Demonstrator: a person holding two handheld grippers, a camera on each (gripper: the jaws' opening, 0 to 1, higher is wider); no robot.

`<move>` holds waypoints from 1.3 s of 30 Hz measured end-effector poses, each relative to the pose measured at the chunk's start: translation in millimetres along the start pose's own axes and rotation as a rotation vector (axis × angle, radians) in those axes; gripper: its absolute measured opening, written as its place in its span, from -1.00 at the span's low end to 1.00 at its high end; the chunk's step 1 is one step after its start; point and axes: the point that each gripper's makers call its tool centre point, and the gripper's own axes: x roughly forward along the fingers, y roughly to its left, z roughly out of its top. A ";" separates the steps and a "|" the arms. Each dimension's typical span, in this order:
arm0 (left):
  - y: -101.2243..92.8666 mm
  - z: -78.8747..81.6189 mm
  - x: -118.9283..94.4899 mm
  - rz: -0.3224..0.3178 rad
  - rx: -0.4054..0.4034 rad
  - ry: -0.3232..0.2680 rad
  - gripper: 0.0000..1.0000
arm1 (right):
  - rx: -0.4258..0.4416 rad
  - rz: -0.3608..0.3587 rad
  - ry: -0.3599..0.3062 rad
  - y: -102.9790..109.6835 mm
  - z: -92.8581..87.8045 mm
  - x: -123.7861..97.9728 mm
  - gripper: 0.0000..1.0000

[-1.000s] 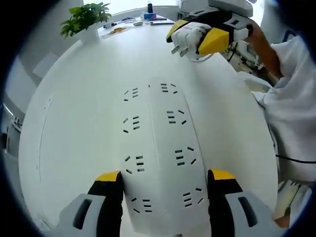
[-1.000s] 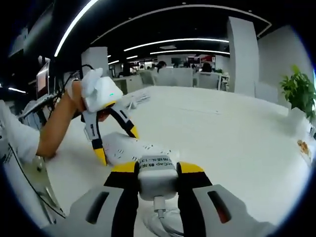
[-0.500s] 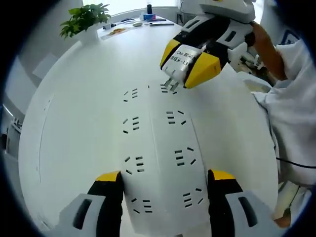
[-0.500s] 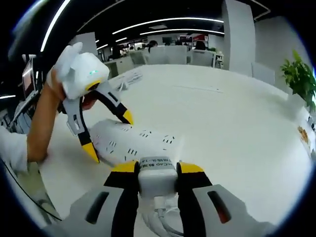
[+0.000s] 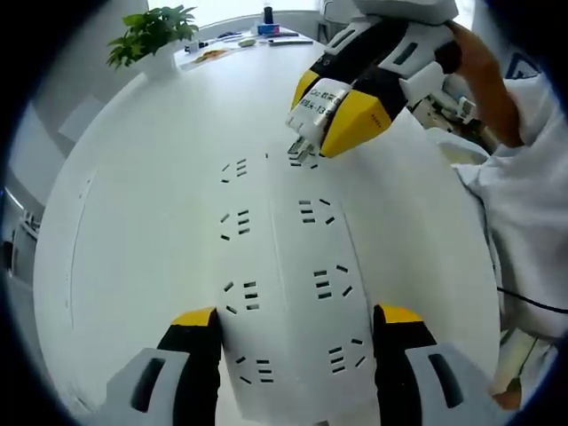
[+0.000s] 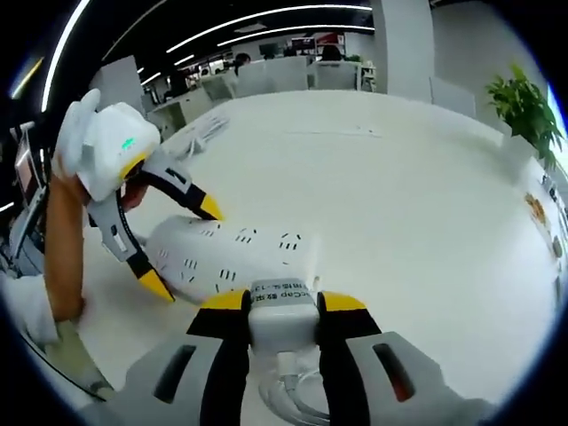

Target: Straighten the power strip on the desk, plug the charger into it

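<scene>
Left gripper [image 5: 294,330] straddles the white multi-socket power strip [image 5: 288,266], jaws spread – right gripper [image 6: 282,302] pinches the white boxy charger [image 6: 282,311], prongs at the far socket.

Left gripper view looks steeply down, close over the strip [image 5: 284,284] on the counter [image 5: 133,204]; right gripper view looks low across it from the far end; both share the strip [image 6: 231,257].
</scene>
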 end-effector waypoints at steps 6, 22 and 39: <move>0.2 -0.7 -0.5 0.002 -0.006 -0.001 0.41 | 0.044 -0.024 0.125 0.7 -9.1 0.4 -0.43; 0.7 0.3 -0.3 0.003 -0.007 -0.014 0.42 | 0.068 -0.126 0.219 -2.4 0.3 7.8 -0.43; 5.4 1.6 -0.2 0.009 -0.018 -0.024 0.43 | -0.021 -0.167 0.284 -5.1 19.3 20.3 -0.45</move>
